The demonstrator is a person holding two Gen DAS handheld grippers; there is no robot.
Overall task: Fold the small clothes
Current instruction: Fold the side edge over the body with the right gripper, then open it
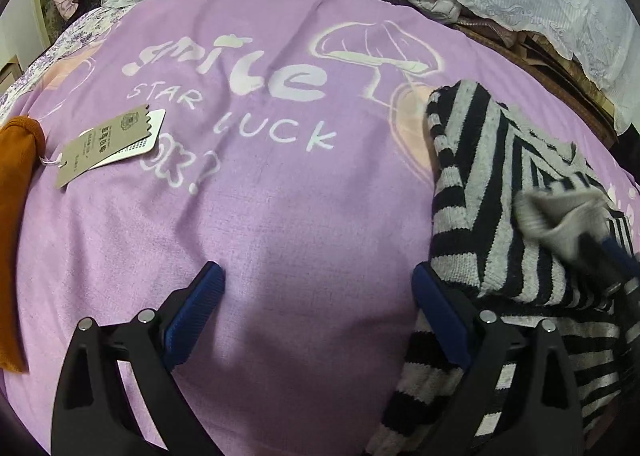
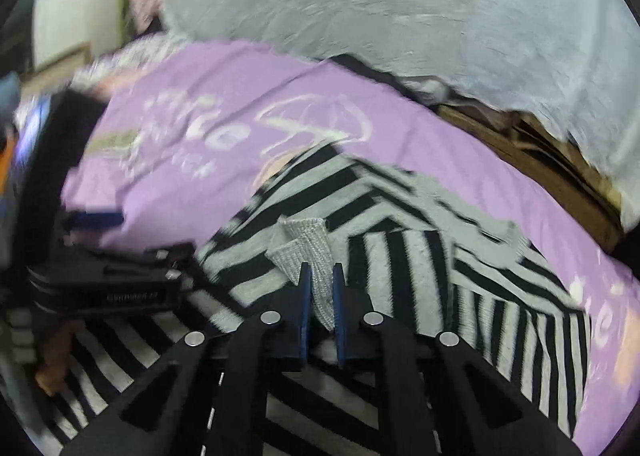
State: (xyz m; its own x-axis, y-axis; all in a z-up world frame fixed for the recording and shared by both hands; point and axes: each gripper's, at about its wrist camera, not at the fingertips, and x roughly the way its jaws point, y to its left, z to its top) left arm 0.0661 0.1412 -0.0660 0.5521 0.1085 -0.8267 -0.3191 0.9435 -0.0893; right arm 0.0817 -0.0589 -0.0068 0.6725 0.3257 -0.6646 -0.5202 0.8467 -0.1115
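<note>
Pinching a grey knit corner of the striped sweater [image 2: 400,256], our right gripper [image 2: 319,276] has its pads pressed together on the fabric. We hold the left gripper [image 1: 318,276] spread wide, nothing between its pads, above the purple sheet [image 1: 260,216]. The sweater lies at 3 o'clock in the left wrist view; paper tags [image 1: 108,144] lie at 10 o'clock.

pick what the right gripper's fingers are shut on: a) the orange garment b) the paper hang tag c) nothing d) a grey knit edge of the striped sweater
d: in the right wrist view the right gripper pinches a grey knit edge of the striped sweater.
</note>
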